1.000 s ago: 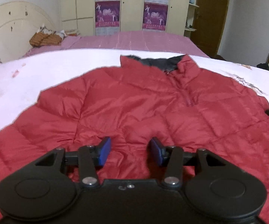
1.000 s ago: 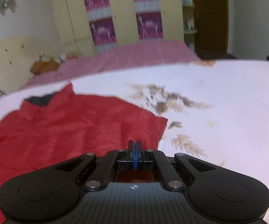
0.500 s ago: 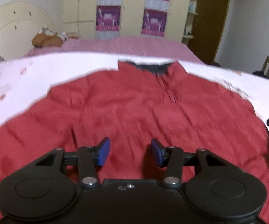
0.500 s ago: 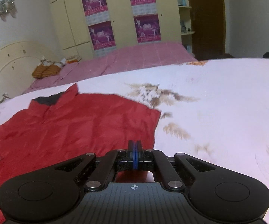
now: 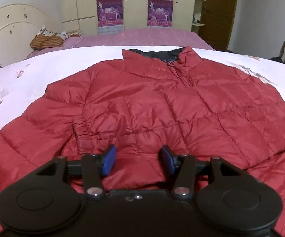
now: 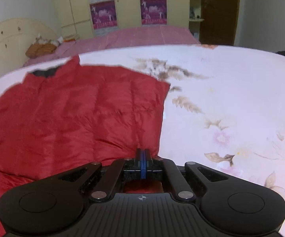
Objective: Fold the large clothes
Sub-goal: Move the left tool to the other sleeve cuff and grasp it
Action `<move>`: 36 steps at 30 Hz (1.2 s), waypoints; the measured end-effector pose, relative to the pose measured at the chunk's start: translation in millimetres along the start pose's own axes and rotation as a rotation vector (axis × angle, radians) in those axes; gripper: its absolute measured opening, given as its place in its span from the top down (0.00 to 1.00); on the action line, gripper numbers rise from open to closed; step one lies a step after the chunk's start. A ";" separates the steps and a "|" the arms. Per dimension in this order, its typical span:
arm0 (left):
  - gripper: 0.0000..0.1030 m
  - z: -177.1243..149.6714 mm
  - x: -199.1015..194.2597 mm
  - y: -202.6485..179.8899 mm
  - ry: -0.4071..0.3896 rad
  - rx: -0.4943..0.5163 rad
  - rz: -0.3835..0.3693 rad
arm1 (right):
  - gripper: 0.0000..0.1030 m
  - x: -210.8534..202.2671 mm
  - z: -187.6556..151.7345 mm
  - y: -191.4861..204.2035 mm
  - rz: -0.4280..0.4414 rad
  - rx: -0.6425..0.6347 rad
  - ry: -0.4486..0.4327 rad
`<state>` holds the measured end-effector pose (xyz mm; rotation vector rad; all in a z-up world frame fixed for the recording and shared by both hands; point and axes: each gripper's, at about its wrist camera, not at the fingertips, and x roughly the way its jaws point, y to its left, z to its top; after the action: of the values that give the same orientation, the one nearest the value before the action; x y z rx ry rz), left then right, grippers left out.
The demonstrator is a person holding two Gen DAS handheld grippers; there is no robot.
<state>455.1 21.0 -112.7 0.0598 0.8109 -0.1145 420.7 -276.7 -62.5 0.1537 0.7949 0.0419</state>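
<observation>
The left gripper (image 5: 138,159), jaws spread, hovers low over the one red jacket (image 5: 162,106), near a folded-in cuff. The right gripper (image 6: 143,162), pads pressed together, seems to pinch the jacket's edge. The jacket lies on the floral sheet (image 6: 231,102), so the sleeve fold looks underway; next, carry that edge inward. Beyond stand two posters (image 5: 109,11).

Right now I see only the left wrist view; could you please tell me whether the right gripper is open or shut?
Observer: The right gripper is shut, its blue pads pressed together at the near edge of the red jacket.
Operator: Thank you. What lies to its right?
Observer: Bare floral bedsheet; the jacket's straight side edge ends just beside the gripper.
Operator: Is fabric pinched between the pads?
Observer: I cannot tell; red fabric shows under the gripper, though none shows between the pads.
</observation>
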 end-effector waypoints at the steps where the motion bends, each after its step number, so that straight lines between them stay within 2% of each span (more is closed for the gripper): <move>1: 0.51 -0.9 1.0 1.0 0.000 -0.004 -0.003 | 1.00 -1.1 0.1 1.7 0.008 -0.003 -0.003; 4: 0.50 1.2 3.5 0.1 0.006 -0.004 -0.001 | 1.00 17.4 -9.3 4.7 0.011 -0.004 0.059; 9: 0.49 -1.0 4.0 1.9 -0.002 0.000 -0.009 | 1.00 17.8 -16.8 10.9 -0.017 -0.047 0.021; 14: 0.49 1.1 4.3 2.5 0.009 -0.002 -0.012 | 1.00 18.8 -16.7 10.7 -0.020 -0.065 0.028; 16: 0.44 4.8 3.4 0.6 0.023 0.011 0.004 | 1.00 18.5 -14.2 13.3 -0.028 -0.078 0.040; 19: 0.17 6.3 -9.3 -2.4 -0.010 0.036 0.068 | 1.00 5.1 -8.8 14.0 -0.014 -0.054 0.012; 20: 0.00 4.2 -17.7 -2.2 -0.041 0.032 0.102 | 1.00 -2.0 -8.7 15.4 -0.011 -0.045 -0.017; 23: 0.00 -4.5 -39.7 8.9 -0.077 -0.019 0.137 | 1.00 -16.4 -10.5 20.2 -0.005 -0.038 -0.056; 25: 0.01 -16.1 -57.2 25.7 -0.091 -0.113 0.131 | 1.00 -21.9 -12.2 22.7 -0.002 -0.027 -0.060; 26: 0.06 -25.4 -67.3 36.9 -0.100 -0.170 0.118 | 1.00 -24.1 -13.0 24.0 -0.002 -0.023 -0.067; 29: 0.17 -56.7 -93.7 70.3 -0.100 -0.339 0.146 | 0.99 -28.6 -16.0 29.3 0.003 -0.019 -0.095; 30: 0.20 -68.5 -103.0 81.1 -0.102 -0.384 0.162 | 0.95 -28.6 -16.9 30.1 0.009 -0.021 -0.099; 31: 0.21 -79.4 -111.8 90.7 -0.101 -0.421 0.189 | 0.52 -28.3 -17.2 31.8 0.014 -0.021 -0.103; 32: 0.21 -89.5 -119.7 98.9 -0.100 -0.458 0.212 | 0.29 -30.3 -18.0 33.5 0.025 -0.016 -0.129; 33: 0.21 -101.5 -129.4 108.7 -0.103 -0.502 0.225 | 0.18 -33.7 -18.2 35.5 0.043 -0.016 -0.164; 36: 0.21 -135.1 -157.4 133.4 -0.114 -0.642 0.279 | 0.18 -32.8 -12.9 44.8 0.066 -0.032 -0.170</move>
<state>267.0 178.9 -90.1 -0.4350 0.6877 0.4047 389.4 -234.1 -41.3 0.1513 0.6187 0.1020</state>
